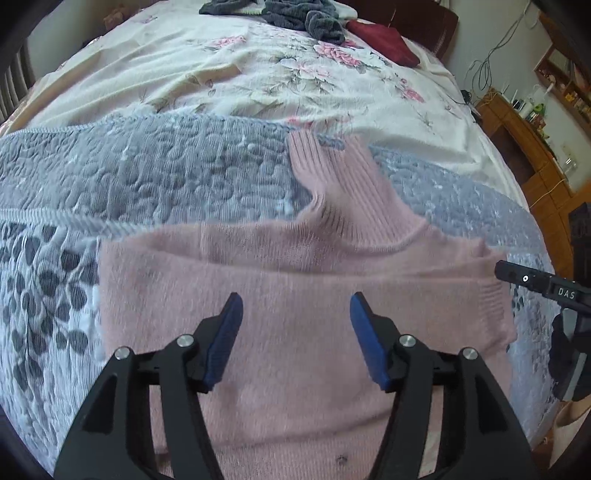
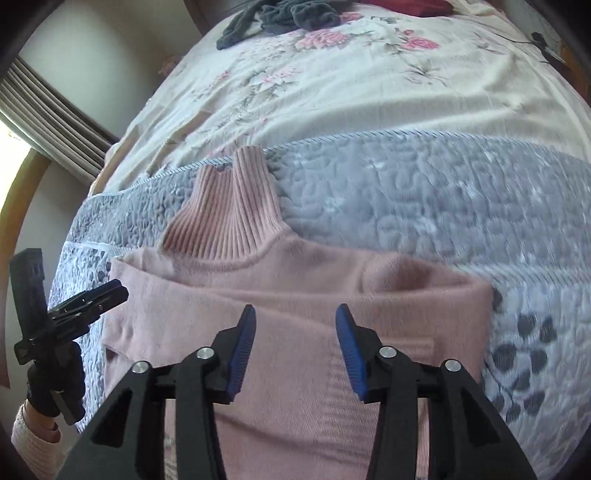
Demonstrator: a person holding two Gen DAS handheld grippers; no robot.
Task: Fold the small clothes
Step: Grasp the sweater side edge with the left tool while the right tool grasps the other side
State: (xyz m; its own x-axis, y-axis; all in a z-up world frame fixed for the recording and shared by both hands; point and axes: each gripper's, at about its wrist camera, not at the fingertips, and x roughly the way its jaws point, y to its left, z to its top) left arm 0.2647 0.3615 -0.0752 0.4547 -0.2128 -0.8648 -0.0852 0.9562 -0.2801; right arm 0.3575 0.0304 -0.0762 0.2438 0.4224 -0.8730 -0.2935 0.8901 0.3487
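A pink knit turtleneck sweater (image 1: 295, 332) (image 2: 295, 332) lies flat on a grey quilted blanket (image 1: 147, 177) (image 2: 424, 206), its ribbed collar (image 1: 332, 177) (image 2: 229, 214) pointing away from me and both sleeves folded in over the body. My left gripper (image 1: 295, 306) hovers open over the middle of the sweater with nothing between its blue pads. Over the same garment my right gripper (image 2: 295, 317) also stands open and empty. Each gripper shows at the edge of the other's view, the right one (image 1: 546, 288) and the left one (image 2: 85, 299).
The blanket covers the near part of a bed with a floral sheet (image 1: 258, 81) (image 2: 332, 85). Dark grey clothes (image 1: 295, 14) (image 2: 280, 14) and a dark red cloth (image 1: 384, 40) lie at the far end. Wooden furniture (image 1: 528, 147) stands beside the bed on the right.
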